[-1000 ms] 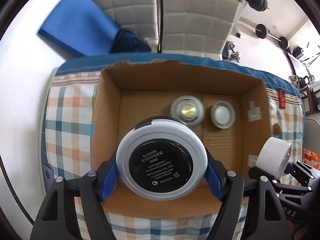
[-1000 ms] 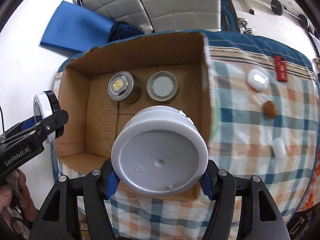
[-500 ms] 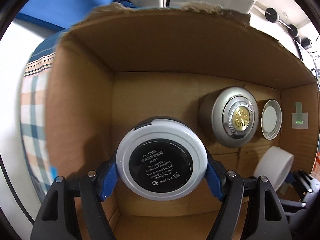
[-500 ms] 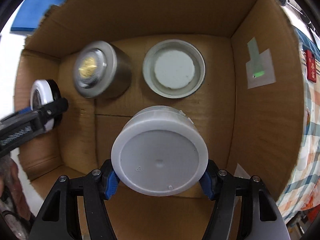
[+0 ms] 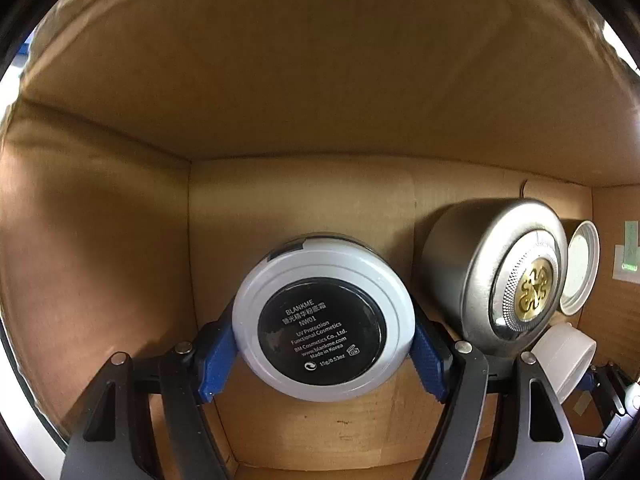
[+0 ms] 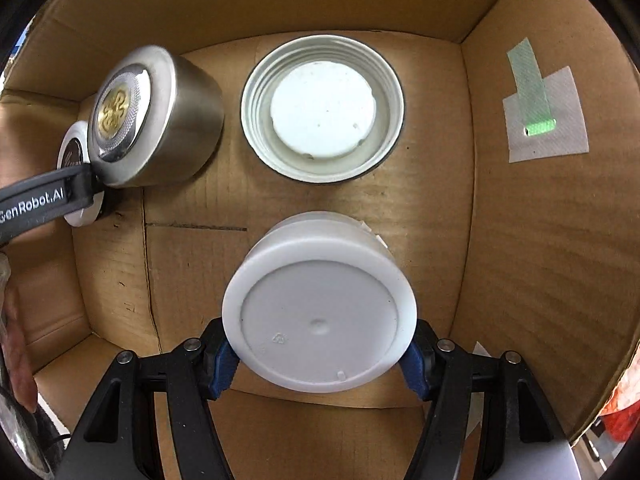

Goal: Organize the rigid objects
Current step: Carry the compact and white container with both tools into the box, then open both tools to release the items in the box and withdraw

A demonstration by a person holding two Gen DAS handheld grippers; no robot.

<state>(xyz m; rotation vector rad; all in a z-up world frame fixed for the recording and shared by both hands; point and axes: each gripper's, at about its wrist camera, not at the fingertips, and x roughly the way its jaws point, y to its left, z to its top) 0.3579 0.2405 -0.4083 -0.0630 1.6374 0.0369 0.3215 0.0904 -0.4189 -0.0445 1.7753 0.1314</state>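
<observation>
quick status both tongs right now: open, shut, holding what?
Left tongs: shut on the round cosmetic compact.
Right tongs: shut on the white plastic jar.

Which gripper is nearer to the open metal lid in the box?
Right. The right gripper, holding a white jar, is directly in front of the metal lid. The left gripper, holding a compact, is beyond the silver tin.

The cardboard box (image 6: pixel 540 240) was plain brown, with a green strip of tape (image 6: pixel 530 84) on one wall. The compact (image 5: pixel 323 330) was pale grey with a black, white-lettered centre; the tin (image 6: pixel 160 120) was silver with a gold emblem, the jar (image 6: pixel 320 320) white.
</observation>
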